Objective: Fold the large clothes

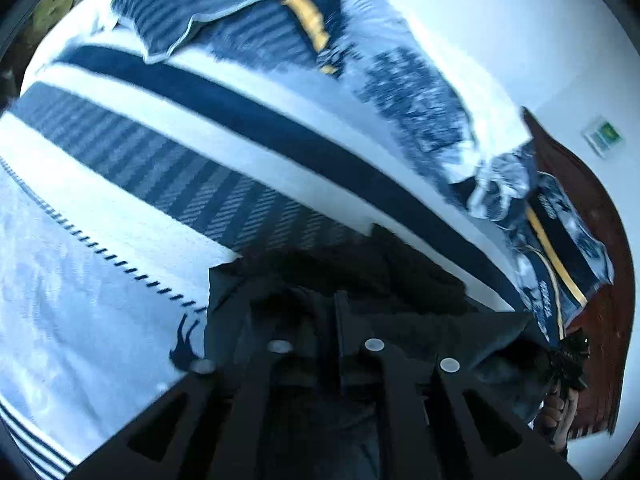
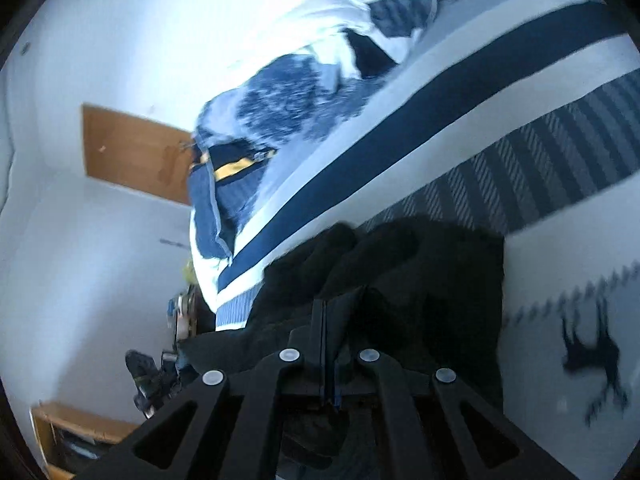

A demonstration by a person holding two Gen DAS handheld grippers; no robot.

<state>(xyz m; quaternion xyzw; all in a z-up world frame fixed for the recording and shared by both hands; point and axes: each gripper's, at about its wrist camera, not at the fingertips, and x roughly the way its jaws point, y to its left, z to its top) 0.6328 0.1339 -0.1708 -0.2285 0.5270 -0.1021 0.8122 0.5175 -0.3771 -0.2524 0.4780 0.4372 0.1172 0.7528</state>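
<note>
Both grippers work over a dark garment (image 2: 384,264) spread on a bed. Seen from the right wrist, the right gripper (image 2: 326,320) has its 2 black fingers (image 2: 318,332) pressed together with a fold of the dark cloth rising between and around them, so it is clenched on the garment. That cloth bunches in soft ridges just ahead of the fingertips and spreads to both sides of them.

Seen from the left wrist, the left gripper (image 1: 342,316) shows 1 upright finger (image 1: 343,320) clearly against the same dark garment (image 1: 360,280); the other is lost in the black cloth and the blur, so I cannot tell whether its pads still pinch the fabric or stand slightly apart. The garment lies directly under and ahead of this gripper, its edge ending just beyond the tips.

Beyond the garment in both views runs the bedspread (image 1: 120,216), pale with a broad navy band (image 1: 248,120) and a zone of diagonal grey striping (image 1: 168,168). Left of the left gripper the spread carries a dashed stitch line and a small dark animal figure (image 1: 182,344); the same figure (image 2: 592,356) sits right of the right gripper. Farther ahead, blue and white patterned bedding with a yellow stripe (image 1: 308,16) is heaped. At the far right of the left view, a hand (image 1: 560,420) holds the other device beside a reddish wooden board (image 1: 596,240).
</note>
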